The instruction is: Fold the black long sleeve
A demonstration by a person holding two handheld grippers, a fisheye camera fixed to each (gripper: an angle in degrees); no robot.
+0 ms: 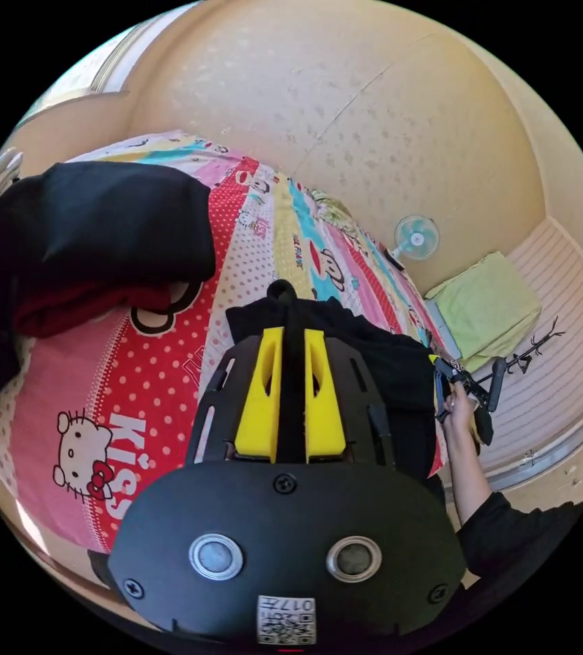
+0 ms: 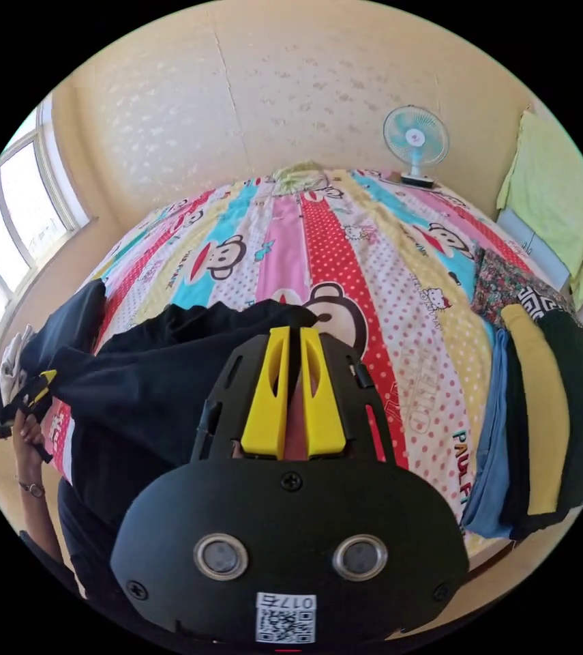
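The black long sleeve (image 1: 380, 368) lies on a bed with a bright cartoon-print sheet (image 1: 168, 382). My left gripper (image 1: 292, 334) is shut on a bunch of its black cloth, which pokes out past the yellow jaws. In the right gripper view the black long sleeve (image 2: 161, 382) spreads leftward from my right gripper (image 2: 290, 334), whose jaws pinch its near edge at their tips. The other gripper (image 2: 28, 399), held in a hand, grips the garment's far corner. In the left gripper view the right gripper (image 1: 444, 379) sits at the garment's right edge.
A pile of black and red clothes (image 1: 100, 232) sits on the bed in the left gripper view. Folded clothes (image 2: 543, 409) are stacked along the bed's right edge. A small fan (image 2: 415, 140), a green cloth (image 2: 557, 205) and a window (image 2: 11, 232) ring the bed.
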